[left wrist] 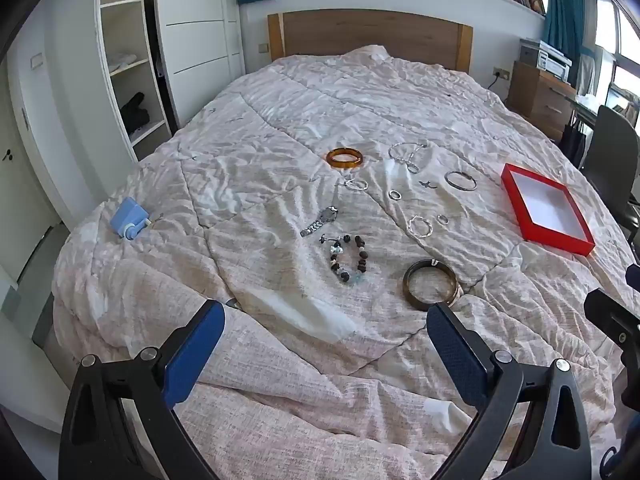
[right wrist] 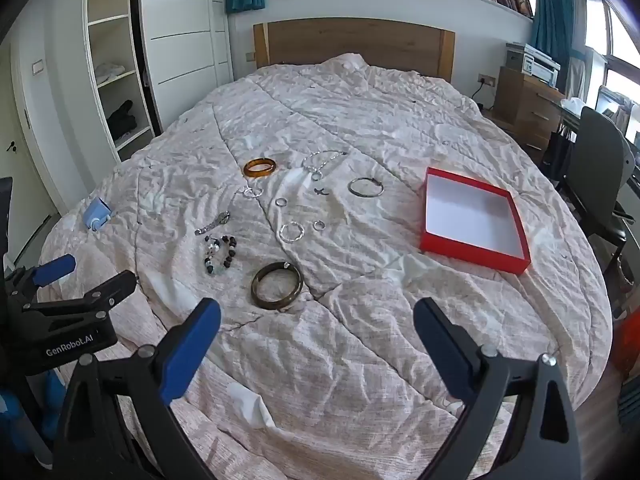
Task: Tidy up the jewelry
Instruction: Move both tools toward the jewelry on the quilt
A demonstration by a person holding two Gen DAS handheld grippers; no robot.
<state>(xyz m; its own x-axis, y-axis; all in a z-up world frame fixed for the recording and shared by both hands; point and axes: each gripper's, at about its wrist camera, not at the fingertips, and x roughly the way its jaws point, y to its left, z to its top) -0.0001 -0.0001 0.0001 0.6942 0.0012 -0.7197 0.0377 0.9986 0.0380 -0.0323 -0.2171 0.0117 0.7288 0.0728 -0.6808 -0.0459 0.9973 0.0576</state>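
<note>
Both hand-held grippers, left [left wrist: 326, 334] and right [right wrist: 316, 332], are hovering spread wide and empty over the bed [right wrist: 360, 360], the dark bangle [right wrist: 277, 286] lying flat just ahead of both, left of the red box [right wrist: 472, 256], arguably nearer the right one.

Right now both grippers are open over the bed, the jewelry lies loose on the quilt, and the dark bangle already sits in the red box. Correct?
Not quite: the red box is empty. The dark bangle lies on the quilt, apart from the box, as the right wrist view shows. The rest holds.
</note>
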